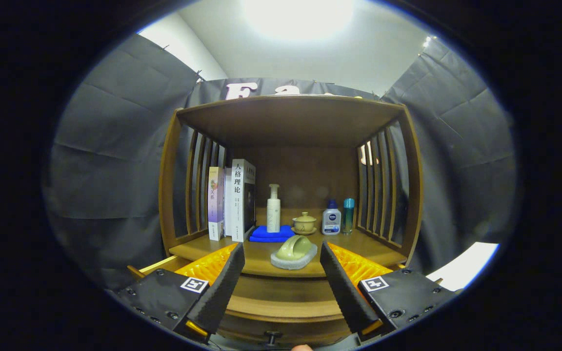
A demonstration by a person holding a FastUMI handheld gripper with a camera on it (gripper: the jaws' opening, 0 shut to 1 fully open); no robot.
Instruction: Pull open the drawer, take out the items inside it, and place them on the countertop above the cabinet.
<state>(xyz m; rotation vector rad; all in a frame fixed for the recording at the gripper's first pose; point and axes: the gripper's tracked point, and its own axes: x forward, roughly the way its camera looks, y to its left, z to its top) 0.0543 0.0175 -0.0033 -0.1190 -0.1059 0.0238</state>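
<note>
My gripper stands open in front of a wooden cabinet, its fingers spread wide with nothing between them. Just beyond the fingertips, on the countertop, lies a scrub brush with a pale green handle and a white base. Below the fingers the drawer front shows pulled out a little, with its small dark knob at the bottom. The inside of the drawer is hidden.
On the countertop stand several books at the left, a white pump bottle on a blue cloth, a small lidded tea bowl, a lotion bottle and a teal bottle. Slatted side panels and a roof enclose it.
</note>
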